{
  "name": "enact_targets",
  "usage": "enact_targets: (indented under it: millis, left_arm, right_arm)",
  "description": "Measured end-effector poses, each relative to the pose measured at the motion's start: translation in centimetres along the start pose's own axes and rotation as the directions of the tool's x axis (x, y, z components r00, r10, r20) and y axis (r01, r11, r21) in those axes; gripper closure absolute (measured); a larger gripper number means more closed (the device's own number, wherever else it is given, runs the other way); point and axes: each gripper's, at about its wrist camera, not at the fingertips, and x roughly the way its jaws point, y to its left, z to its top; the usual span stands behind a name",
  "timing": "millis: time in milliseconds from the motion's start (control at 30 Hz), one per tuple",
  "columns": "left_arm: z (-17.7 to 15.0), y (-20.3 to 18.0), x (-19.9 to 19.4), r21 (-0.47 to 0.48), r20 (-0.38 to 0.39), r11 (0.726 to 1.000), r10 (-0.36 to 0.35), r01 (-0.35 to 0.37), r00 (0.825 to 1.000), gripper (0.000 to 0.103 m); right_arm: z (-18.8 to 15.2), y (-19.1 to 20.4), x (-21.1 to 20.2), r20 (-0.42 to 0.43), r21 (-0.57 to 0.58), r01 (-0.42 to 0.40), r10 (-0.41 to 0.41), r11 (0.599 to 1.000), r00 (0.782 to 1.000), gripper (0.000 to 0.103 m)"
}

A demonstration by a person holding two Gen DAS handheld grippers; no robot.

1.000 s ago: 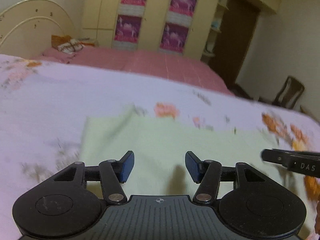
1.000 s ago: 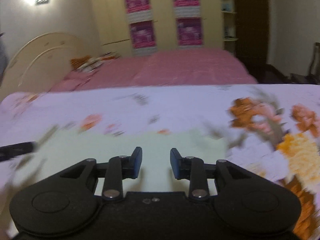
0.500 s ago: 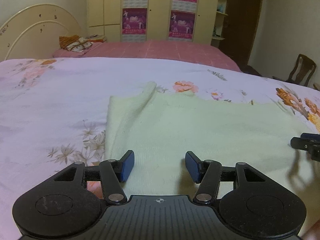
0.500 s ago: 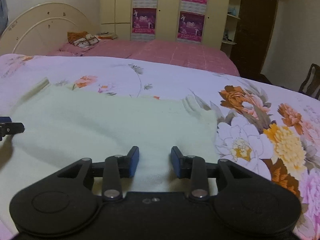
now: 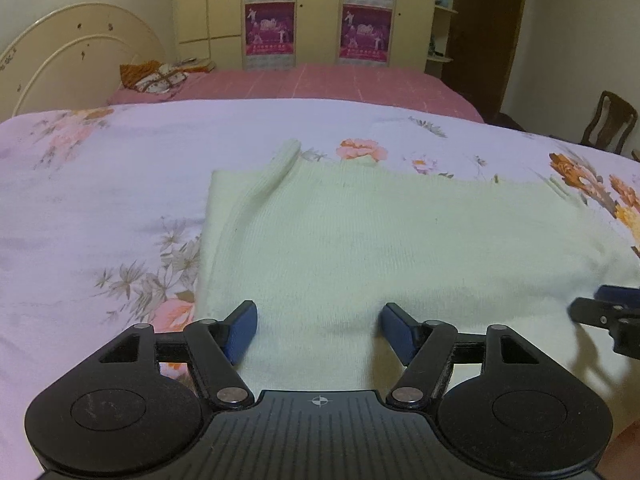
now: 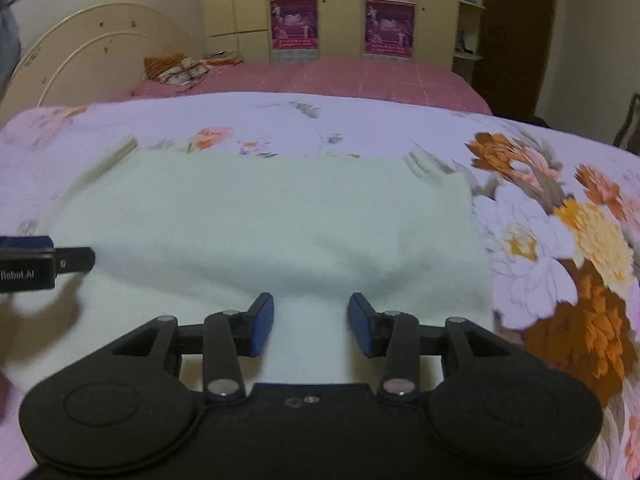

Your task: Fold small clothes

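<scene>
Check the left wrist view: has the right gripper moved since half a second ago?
Yes. The right gripper sits lower on the pale green garment, nearer its front edge, than before, when it lay closer to the orange flowers on the bedspread.

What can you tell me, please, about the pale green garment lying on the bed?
The garment is a pale green knit, apparently soft and fuzzy, spread nearly flat on the flowered bedspread. A long narrow part, perhaps a sleeve, lies folded along its left side, ending in a cuff at the far edge. The cloth rises in a slight bump near each tool. The left gripper and right gripper sit over its near edge, jaws open, holding nothing.
</scene>
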Motion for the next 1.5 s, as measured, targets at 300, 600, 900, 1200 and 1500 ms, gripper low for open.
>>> enact_targets:
  millis: [300, 600, 900, 1200, 1500]
  left_arm:
    - [-1.8, -1.3, -2.8, 0.026, -0.014, 0.998, -0.051, 0.051, 0.999, 0.034]
    - [-5.4, -1.1, -3.9, 0.066, -0.017, 0.997, -0.039, 0.040, 0.999, 0.026]
    - [-7.2, 0.1, -4.9, 0.072, 0.010, 0.996, -0.044, 0.044, 0.999, 0.024]
    - [-7.0, -0.2, -4.7, 0.085, -0.007, 0.996, -0.034, 0.035, 0.999, 0.022]
    - [-6.9, -0.4, -4.6, 0.089, -0.009, 0.995, -0.031, 0.032, 0.999, 0.019]
  right_arm:
    - [-1.3, 1.6, -3.4, 0.014, 0.027, -0.086, 0.086, 0.996, 0.996, 0.062]
    - [-3.8, 3.3, -3.8, -0.023, -0.056, -0.067, 0.066, 0.996, 0.998, 0.061]
    - [-6.4, 1.1, -5.1, -0.024, -0.023, -0.001, 0.000, 1.000, 1.000, 0.059]
    - [-6.2, 2.0, -4.6, -0.041, -0.001, 0.052, -0.052, 0.999, 0.998, 0.054]
    - [-6.4, 1.8, -4.6, -0.025, 0.001, 0.050, -0.050, 0.999, 0.998, 0.054]
